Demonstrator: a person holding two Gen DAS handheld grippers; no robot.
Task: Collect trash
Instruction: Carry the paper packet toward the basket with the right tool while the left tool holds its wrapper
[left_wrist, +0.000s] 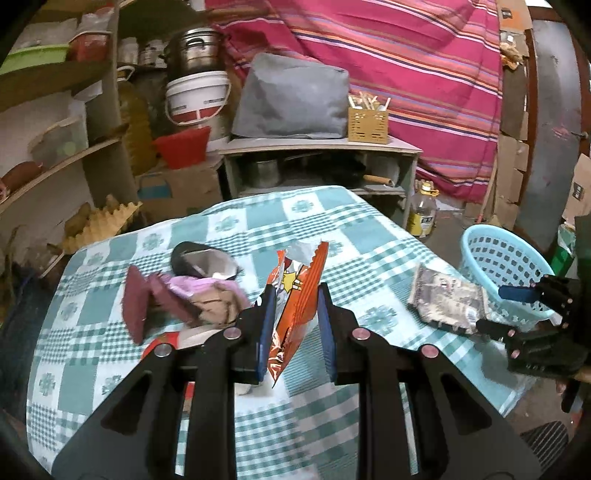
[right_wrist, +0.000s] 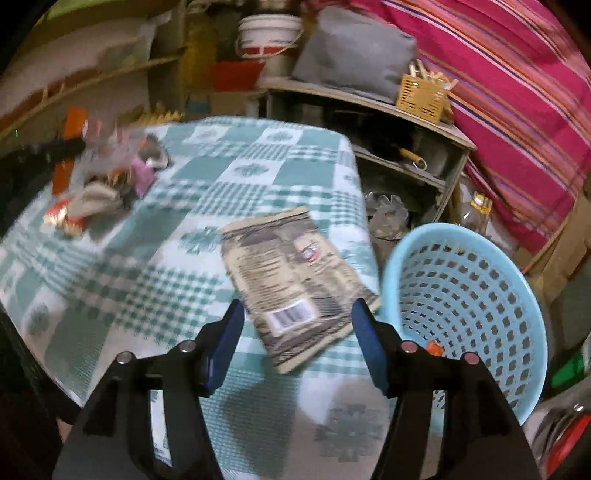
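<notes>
My left gripper (left_wrist: 295, 291) has an orange snack wrapper (left_wrist: 295, 306) between its fingers and holds it above the checkered tablecloth (left_wrist: 229, 229); there is a gap beside the right pad. A pile of wrappers (left_wrist: 184, 291) in maroon, pink and black lies to its left. My right gripper (right_wrist: 297, 312) is open around a tan printed wrapper (right_wrist: 291, 280) that lies flat at the table's right edge; this wrapper also shows in the left wrist view (left_wrist: 447, 299). A light blue perforated basket (right_wrist: 469, 306) stands just right of the table, with a small orange piece inside.
Behind the table stands a low shelf unit (left_wrist: 317, 166) with a grey cushion (left_wrist: 291, 96) and a yellow holder (left_wrist: 367, 123). Wooden shelves (left_wrist: 55, 147) with buckets and pots are at the left. A striped pink cloth (left_wrist: 406, 74) hangs behind. An oil bottle (left_wrist: 423, 214) stands on the floor.
</notes>
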